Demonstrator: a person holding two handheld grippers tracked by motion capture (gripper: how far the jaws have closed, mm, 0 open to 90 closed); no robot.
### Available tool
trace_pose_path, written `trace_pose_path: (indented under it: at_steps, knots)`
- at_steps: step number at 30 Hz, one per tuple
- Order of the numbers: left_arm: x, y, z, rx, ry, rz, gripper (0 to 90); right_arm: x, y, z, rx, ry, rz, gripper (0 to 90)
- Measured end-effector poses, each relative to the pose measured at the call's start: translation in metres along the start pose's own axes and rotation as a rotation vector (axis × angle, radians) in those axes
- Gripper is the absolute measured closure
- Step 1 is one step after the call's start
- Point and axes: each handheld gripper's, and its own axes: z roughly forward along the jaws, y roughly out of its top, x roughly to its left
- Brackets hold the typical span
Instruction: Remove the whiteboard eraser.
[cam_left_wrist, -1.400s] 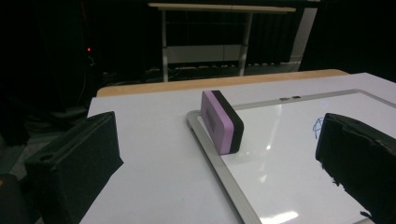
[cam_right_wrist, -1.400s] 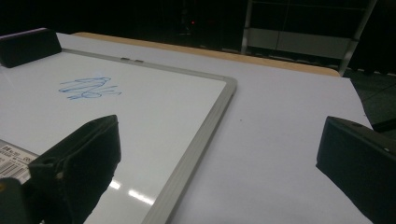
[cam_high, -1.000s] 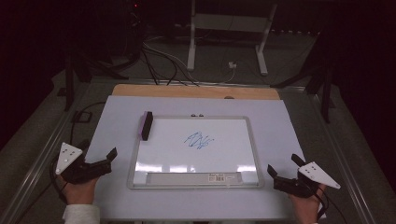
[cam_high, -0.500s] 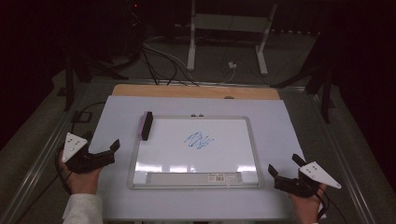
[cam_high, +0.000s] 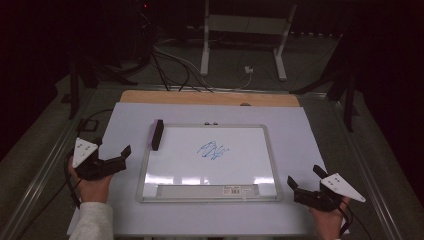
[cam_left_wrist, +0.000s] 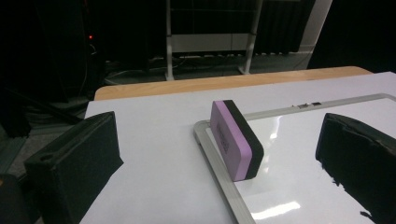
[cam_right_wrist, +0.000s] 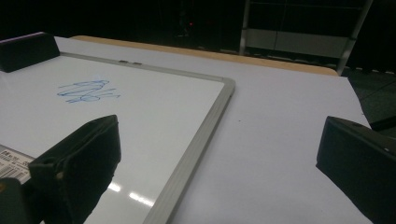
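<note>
A: How far along is the wiping job, would you say?

B: Barely begun, by my reading. The blue marker scribble (cam_high: 212, 150) sits untouched near the middle of the white rectangular whiteboard with a grey metal frame (cam_high: 272, 150). The purple-and-black block eraser (cam_left_wrist: 236, 140) stands on its long edge at the board's far-left corner, resting on the frame, with nothing holding it.

A: And the grippers?

B: The left gripper (cam_high: 116, 156) hovers just left of the board, jaws spread wide and empty, pointed toward the eraser. The right gripper (cam_high: 306, 181) is by the board's near-right corner, jaws likewise spread, pinching nothing.

A: So what remains?

B: Everything, I judge: take up the eraser, carry it to the scribble, rub it out.

A: What does the board lie on?

B: A large white sheet (cam_high: 300, 130) covering the bench, with a strip of pale wooden benchtop (cam_high: 200, 97) showing beyond the board. Past that the room is dark: a white metal stand (cam_high: 245, 30) and loose cables (cam_high: 170, 70) on a grey floor.
</note>
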Motion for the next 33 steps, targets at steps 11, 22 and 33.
trace_pose_path:
  at_steps: [11, 22, 33]
  knots:
    - [-0.009, 0.004, 0.017, 0.019, -0.017, 0.02, 0.6, -0.001, 0.0, 0.0, -0.001, -0.001, 0.003, 0.2]
    - [-0.018, 0.005, 0.034, 0.034, -0.028, 0.044, 0.6, 0.0, 0.0, 0.002, 0.0, 0.005, 0.001, 0.2]
    - [-0.02, 0.002, 0.048, 0.043, -0.022, 0.029, 0.7, -0.001, 0.0, 0.002, 0.0, 0.005, 0.005, 0.2]
